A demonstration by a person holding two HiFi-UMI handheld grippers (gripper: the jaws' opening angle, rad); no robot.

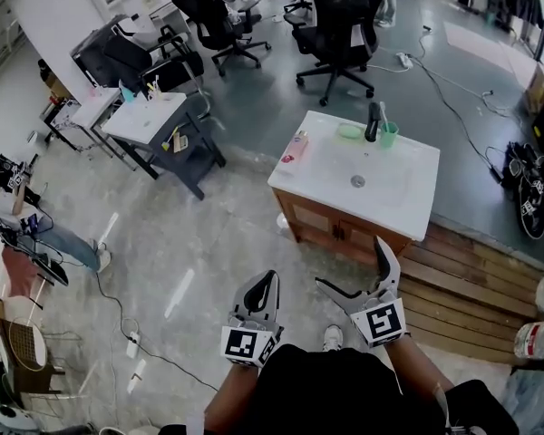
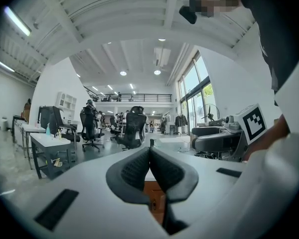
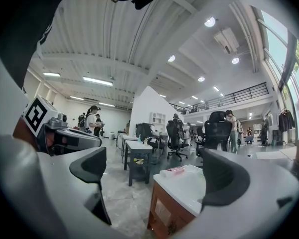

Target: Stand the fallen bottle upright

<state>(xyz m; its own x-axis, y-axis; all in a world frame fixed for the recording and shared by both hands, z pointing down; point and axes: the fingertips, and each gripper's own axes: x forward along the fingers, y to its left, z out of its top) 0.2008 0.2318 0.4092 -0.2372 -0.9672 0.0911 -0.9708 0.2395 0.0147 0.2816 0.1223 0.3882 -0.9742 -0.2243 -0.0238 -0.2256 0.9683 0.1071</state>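
A pink bottle [image 1: 296, 146] lies on its side at the near left corner of the white vanity top [image 1: 408, 198]. The right gripper view shows the same bottle [image 3: 175, 170] flat on the counter [image 3: 192, 188]. Both grippers are held close to my body, well short of the vanity. My left gripper [image 1: 269, 279] is shut with nothing in it, its jaws pressed together [image 2: 149, 152]. My right gripper [image 1: 356, 270] is open and empty, pointing at the vanity's corner [image 3: 157, 171].
A black faucet [image 1: 373, 121], a green cup [image 1: 389, 133] and a green dish [image 1: 349, 130] stand at the back of the sink. A grey desk [image 1: 150, 116] is to the left, office chairs [image 1: 340, 25] stand beyond, and wooden steps [image 1: 471, 279] are to the right.
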